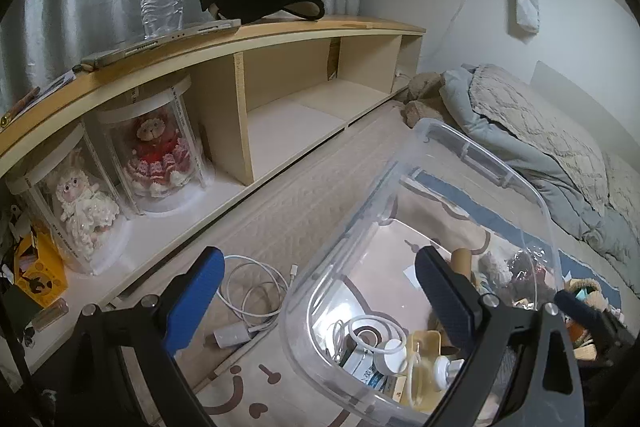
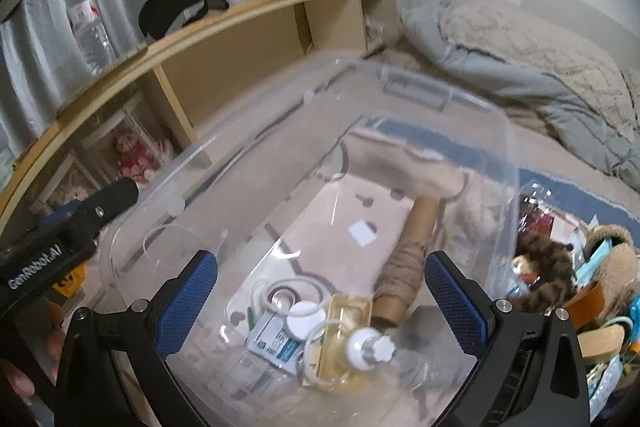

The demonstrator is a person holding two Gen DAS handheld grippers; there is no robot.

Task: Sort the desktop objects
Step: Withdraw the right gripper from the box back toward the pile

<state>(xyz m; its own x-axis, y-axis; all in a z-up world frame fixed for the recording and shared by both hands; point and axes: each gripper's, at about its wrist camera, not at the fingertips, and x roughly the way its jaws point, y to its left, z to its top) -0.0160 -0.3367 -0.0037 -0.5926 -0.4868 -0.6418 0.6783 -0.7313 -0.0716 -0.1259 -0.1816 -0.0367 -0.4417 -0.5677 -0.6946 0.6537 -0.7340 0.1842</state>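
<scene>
The clear plastic bin [image 1: 472,195] is the biggest thing here, sitting on the beige bed cover [image 1: 304,171] beside the long wooden shelf [image 1: 256,39]; it looks light and stiff but thin-walled and slick, so its rolled rim or the moulded end handle seems the safest place to grasp. Inside, toward the near end, lie a cardboard tube wrapped in twine [image 2: 404,267], a yellowish pump bottle [image 2: 348,339], a printed packet [image 2: 272,343] and a coiled white cable with a round puck [image 2: 300,311]. The bottle is probably the heaviest and slippery; the tube should be light and crushable, best taken across its wrapped middle. Outside the bin, just beside its left wall, a white charging cable [image 1: 252,287] with its adapter [image 1: 232,335] rests on the cover: limp and light, it will likely trail unless pinched at the coil or by the rigid adapter. The left gripper [image 1: 320,287] has its jaws spread wide, straddling the bin wall and holding nothing. The right gripper [image 2: 320,287] hovers over the bin, likewise agape and empty.
</scene>
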